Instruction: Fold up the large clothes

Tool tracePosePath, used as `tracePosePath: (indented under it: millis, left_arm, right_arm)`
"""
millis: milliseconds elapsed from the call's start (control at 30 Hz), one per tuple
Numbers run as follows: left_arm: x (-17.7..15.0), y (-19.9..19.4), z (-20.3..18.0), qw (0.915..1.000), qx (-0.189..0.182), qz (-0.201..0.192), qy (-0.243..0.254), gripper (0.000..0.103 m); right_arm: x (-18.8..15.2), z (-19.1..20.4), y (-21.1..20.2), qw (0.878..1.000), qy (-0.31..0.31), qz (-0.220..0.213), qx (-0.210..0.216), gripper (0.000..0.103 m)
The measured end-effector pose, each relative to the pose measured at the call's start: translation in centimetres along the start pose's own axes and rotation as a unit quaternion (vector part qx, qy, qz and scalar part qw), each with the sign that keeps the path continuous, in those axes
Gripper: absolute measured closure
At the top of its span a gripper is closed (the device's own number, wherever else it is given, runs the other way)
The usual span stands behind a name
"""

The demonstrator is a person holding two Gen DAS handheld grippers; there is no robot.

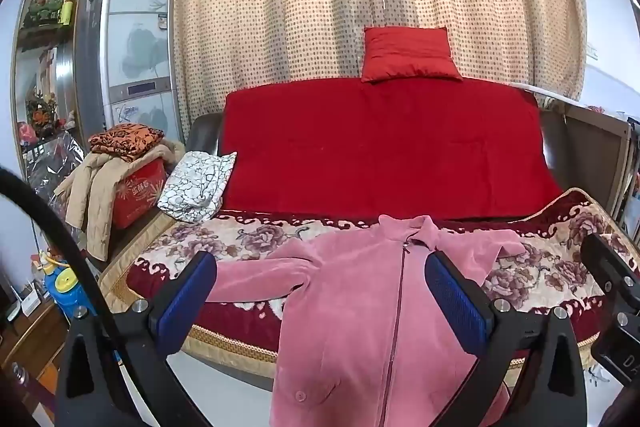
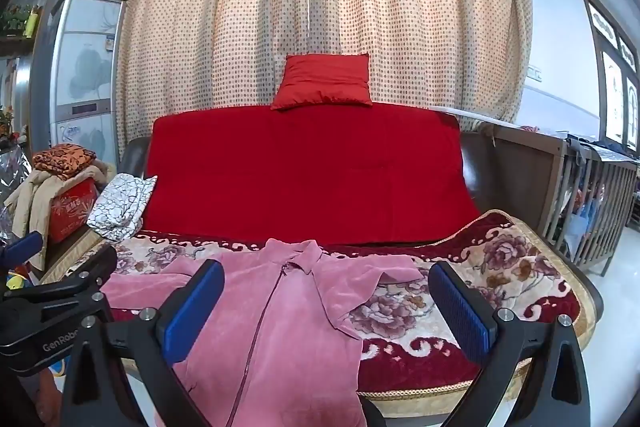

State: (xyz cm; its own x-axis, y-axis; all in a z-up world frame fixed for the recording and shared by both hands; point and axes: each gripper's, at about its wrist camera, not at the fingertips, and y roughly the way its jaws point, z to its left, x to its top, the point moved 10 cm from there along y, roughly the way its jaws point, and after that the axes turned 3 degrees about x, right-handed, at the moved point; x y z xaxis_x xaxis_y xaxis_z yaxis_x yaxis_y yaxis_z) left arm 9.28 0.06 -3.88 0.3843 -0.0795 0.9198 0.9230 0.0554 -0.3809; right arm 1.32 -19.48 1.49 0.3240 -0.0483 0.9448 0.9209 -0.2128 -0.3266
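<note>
Pink fleece zip-front jacket lies face up on the floral red-and-cream blanket covering the sofa seat, collar toward the red-draped backrest, hem spilling over the front edge toward both tools. Its zipper, the long axis, runs straight away from them. The left hand-held gripper hangs with jaws spread wide and nothing between them, centred over the body; the right hand-held gripper is likewise wide open and empty (it sits nearer the outstretched right-hand sleeve). Neither touches cloth, so folding looks not yet begun.
</note>
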Motion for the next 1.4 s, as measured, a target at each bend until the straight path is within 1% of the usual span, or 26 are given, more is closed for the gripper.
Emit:
tracePosePath:
  millis: [67,233,333,567,833,900,967,1033,1067,1100,1133,1167,1267,1400]
  left_arm:
    - [0.0,0.1,0.1,1.0000,0.001,0.001,-0.003,0.000]
    - [-0.3,0.8,0.0,1.0000,0.000,0.008,0.001,0.000]
    - [-0.5,0.4,-0.4,0.9999,-0.001,0.013,0.007,0.000]
    - [0.6,-0.4,0.0,0.9998,-0.002,-0.020,0.006,0.000]
    - [0.8,-0.3,0.2,0.9998,-0.003,-0.021,0.001,0.000]
    - [0.9,-0.4,0.2,0.9993,-0.005,-0.035,-0.013,0.000]
    - [0.9,-0.3,0.3,0.9991,-0.004,-0.037,-0.017,0.000]
    - [0.8,0.0,0.4,0.9993,-0.004,-0.033,-0.018,0.000]
    - [0.6,0.2,0.4,0.9996,-0.002,-0.025,-0.014,0.000]
    - [0.5,0.3,0.4,0.9996,-0.002,-0.023,-0.014,0.000]
    - [0.4,0.4,0.5,0.9996,-0.003,-0.022,-0.016,0.000]
    - [0.3,0.6,0.5,0.9998,-0.002,-0.017,-0.012,0.000]
    - [0.1,0.8,0.4,0.9998,-0.001,-0.016,-0.009,0.000]
    - [0.1,0.9,0.3,0.9999,-0.001,-0.017,-0.003,0.000]
  right_arm:
    - [0.2,-0.1,-0.3,1.000,0.001,-0.001,0.000,0.000]
    - [-0.2,-0.4,0.5,1.000,0.008,0.000,0.001,0.000]
    - [-0.5,-0.4,0.9,1.000,0.008,0.000,-0.001,0.000]
    - [-0.7,-0.4,1.0,1.000,0.000,-0.002,-0.006,0.000]
    - [-0.4,-0.4,0.8,1.000,0.000,-0.010,-0.006,0.000]
    - [-0.4,-0.4,0.8,1.000,-0.003,-0.015,-0.008,0.000]
    - [-0.5,-0.5,1.0,1.000,0.000,-0.013,-0.006,0.000]
    - [-0.5,-0.5,1.2,1.000,0.003,-0.014,-0.004,0.000]
    - [-0.5,-0.5,1.3,1.000,0.003,-0.016,-0.004,0.000]
    - [-0.7,-0.5,1.4,1.000,0.006,-0.006,-0.004,0.000]
    - [-0.7,-0.5,1.5,1.000,0.005,-0.006,-0.004,0.000]
    - [-0.6,-0.5,1.5,1.000,0.002,-0.014,-0.004,0.000]
    - [-0.7,-0.7,1.5,1.000,0.006,-0.016,-0.002,0.000]
    - [-1.0,-0.8,1.7,1.000,0.005,-0.006,-0.006,0.000]
